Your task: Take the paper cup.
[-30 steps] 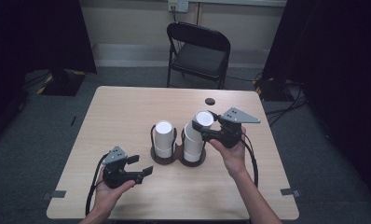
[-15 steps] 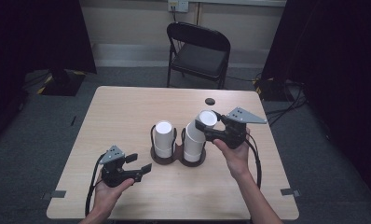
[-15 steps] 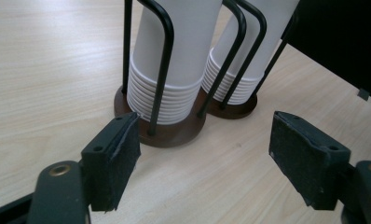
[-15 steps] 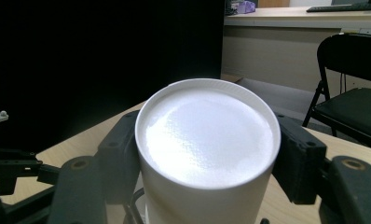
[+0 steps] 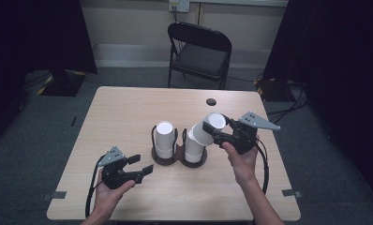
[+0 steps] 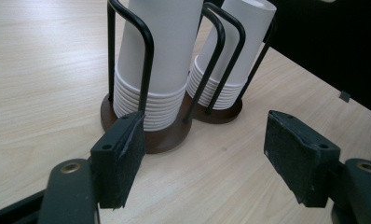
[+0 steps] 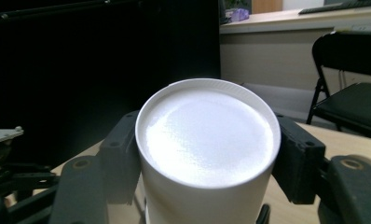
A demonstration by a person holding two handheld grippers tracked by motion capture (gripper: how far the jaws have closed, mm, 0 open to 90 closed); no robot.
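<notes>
A white cup (image 5: pixel 210 128) is gripped by the right gripper (image 5: pixel 218 136), its jaws closed on the cup's sides near the closed end, as seen in the right gripper view, where the cup (image 7: pixel 207 154) sits between the two pads. In the high view the cup is held tilted, base up and leaning away from the right stack (image 5: pixel 194 149), its open end seemingly not quite free of the stack top; whether the two touch cannot be told. The left gripper (image 5: pixel 141 169) is held low over the table (image 5: pixel 128 108) near the person's edge, jaws spread wide and holding nothing; in the left gripper view the holder (image 6: pixel 167 135) lies just ahead of the open pads (image 6: pixel 123 161). The holder is a two-bay wire rack on dark round bases; the left stack (image 5: pixel 164 138) stands upright and untouched in its bay. A small dark disc (image 5: pixel 211 101) lies well apart toward the far edge, and a folding chair (image 5: pixel 201 51) stands beyond the table. Judged progress: early; one cup is being separated from the right stack, lift nearly complete, and setting it down is left, with no loose cup on the table yet
</notes>
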